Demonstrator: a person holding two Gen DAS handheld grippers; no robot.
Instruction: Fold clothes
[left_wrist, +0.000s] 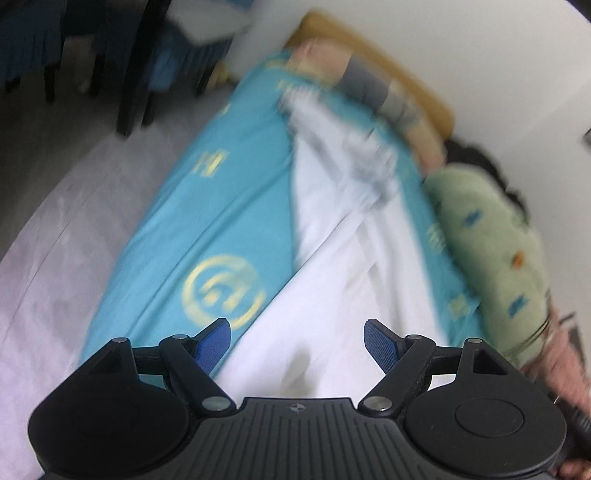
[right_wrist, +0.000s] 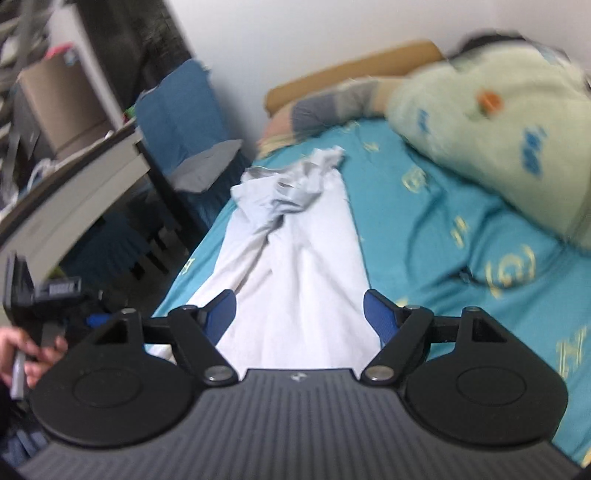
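Note:
A white garment (left_wrist: 332, 229) lies stretched lengthwise on a bed with a turquoise sheet (left_wrist: 221, 192). Its far end is bunched and greyish. It also shows in the right wrist view (right_wrist: 299, 258), with the crumpled far end (right_wrist: 291, 188) near the head of the bed. My left gripper (left_wrist: 297, 334) is open and empty, hovering over the garment's near end. My right gripper (right_wrist: 299, 306) is open and empty, also above the near end, its blue pads either side of the cloth. The left view is blurred.
A pale green quilt (right_wrist: 498, 129) lies along the bed's right side by the white wall. A pillow (right_wrist: 325, 103) and wooden headboard (right_wrist: 351, 70) are at the far end. A blue chair (right_wrist: 184, 122) and a desk (right_wrist: 74, 192) stand left of the bed.

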